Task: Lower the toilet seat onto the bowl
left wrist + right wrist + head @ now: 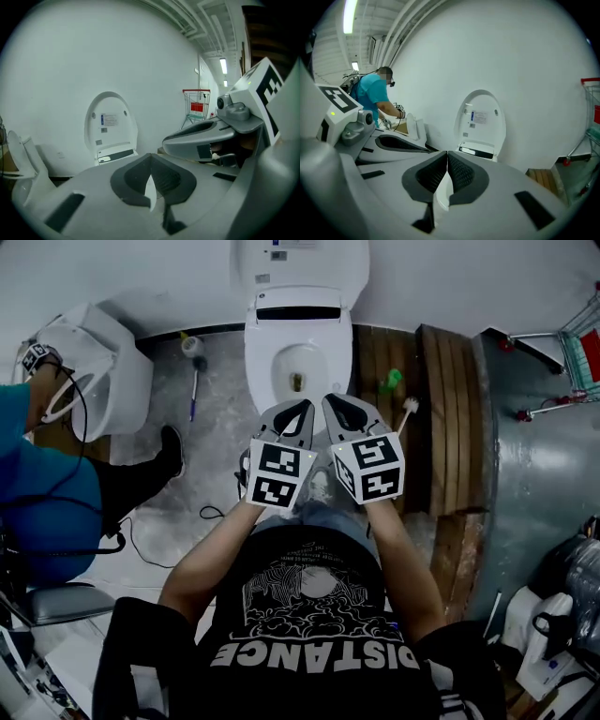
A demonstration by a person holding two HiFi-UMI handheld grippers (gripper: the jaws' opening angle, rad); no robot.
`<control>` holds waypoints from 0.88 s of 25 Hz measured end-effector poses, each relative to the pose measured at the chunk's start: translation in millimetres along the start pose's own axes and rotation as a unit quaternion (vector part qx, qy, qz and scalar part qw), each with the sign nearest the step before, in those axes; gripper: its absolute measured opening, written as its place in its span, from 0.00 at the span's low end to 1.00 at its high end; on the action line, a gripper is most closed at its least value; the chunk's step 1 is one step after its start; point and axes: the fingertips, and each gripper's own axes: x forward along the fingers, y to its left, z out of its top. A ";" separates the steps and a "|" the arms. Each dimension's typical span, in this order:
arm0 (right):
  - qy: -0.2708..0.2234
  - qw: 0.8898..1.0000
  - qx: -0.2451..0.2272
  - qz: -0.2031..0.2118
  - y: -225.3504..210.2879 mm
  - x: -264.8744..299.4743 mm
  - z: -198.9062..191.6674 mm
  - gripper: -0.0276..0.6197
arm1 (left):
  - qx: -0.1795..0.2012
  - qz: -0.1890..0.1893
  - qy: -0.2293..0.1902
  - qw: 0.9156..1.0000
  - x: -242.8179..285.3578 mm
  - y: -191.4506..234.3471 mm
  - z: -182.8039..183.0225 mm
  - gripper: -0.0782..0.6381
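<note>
Toilet seat [270, 371]: flat on the bowl [253, 395] at 12 o'clock in the head view, with the lid [300, 263] upright behind it against the wall. Held just short of the bowl's front edge: left gripper [302, 409] and right gripper [337, 403], side by side, tips toward 12 o'clock and angled a little inward. Bare forearms [220, 554] stretched forward from the torso and converging, marker cubes facing up. Both sets of jaws closed, nothing gripped.

Left gripper view: dark pads [164, 176] pressed together at the tip, empty, a white sliver of toilet showing below the meeting line. Raised lid at 10 o'clock, the other gripper's body close in at 3 o'clock, a red shopping cart [197, 101] at 1 o'clock.

Right gripper view: pads [459, 173] likewise meeting, holding nothing. Upright lid at 1 o'clock, the left gripper's body at 9 o'clock, a person in a teal top [372, 96] at 10 o'clock.
</note>
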 end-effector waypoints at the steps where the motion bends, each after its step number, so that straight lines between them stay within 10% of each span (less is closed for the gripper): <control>1: -0.010 1.000 0.007 -0.003 1.1 -4.4 7.2 0.07 | -0.010 0.003 -0.007 1.000 -4.8 1.7 6.4 0.13; 9: -0.049 0.998 0.044 -0.014 10.0 -33.6 34.8 0.07 | -0.071 0.013 -0.047 0.996 -34.9 4.3 35.7 0.12; 22: -0.036 0.999 0.016 -0.012 32.0 -33.4 31.1 0.07 | -0.065 0.012 -0.041 0.997 -43.7 4.8 29.8 0.12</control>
